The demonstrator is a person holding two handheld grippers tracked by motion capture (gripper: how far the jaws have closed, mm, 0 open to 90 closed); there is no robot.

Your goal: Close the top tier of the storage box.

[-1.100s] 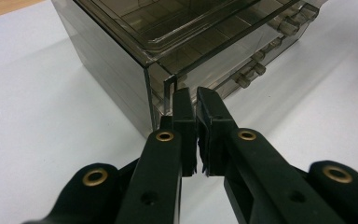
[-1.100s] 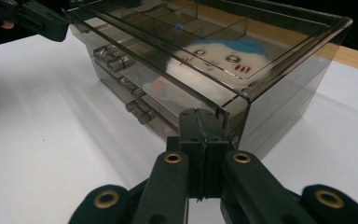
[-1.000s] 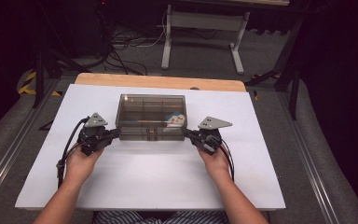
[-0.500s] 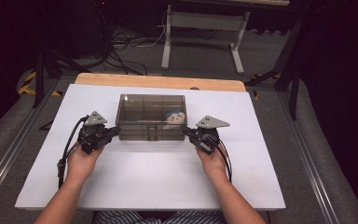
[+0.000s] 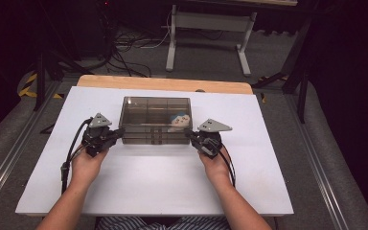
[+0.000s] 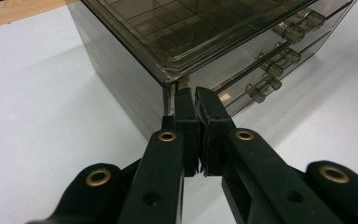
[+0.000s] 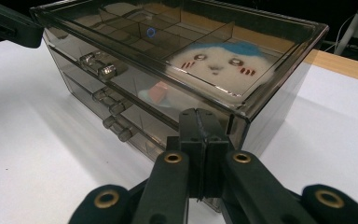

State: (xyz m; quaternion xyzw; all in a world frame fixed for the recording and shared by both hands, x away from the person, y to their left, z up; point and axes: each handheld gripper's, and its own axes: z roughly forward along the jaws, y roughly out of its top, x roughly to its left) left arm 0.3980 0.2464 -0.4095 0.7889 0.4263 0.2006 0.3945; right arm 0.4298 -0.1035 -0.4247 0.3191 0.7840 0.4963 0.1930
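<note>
While flanked, drawer box [image 5: 155,120] between left gripper [image 5: 120,133] and right gripper [image 5: 190,135].

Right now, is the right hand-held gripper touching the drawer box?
Touching. In the right gripper view the shut right hand-held gripper presses its tips against the front corner of the drawer box, no gap visible.

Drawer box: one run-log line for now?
drawer box: drawers closed, plush toy inside | left gripper: shut, at front-left corner | right gripper: shut, at front-right corner

White table top [image 5: 139,187] on a wooden board [image 5: 163,84], with 1 smoky drawer box [image 5: 154,130] on it.
</note>
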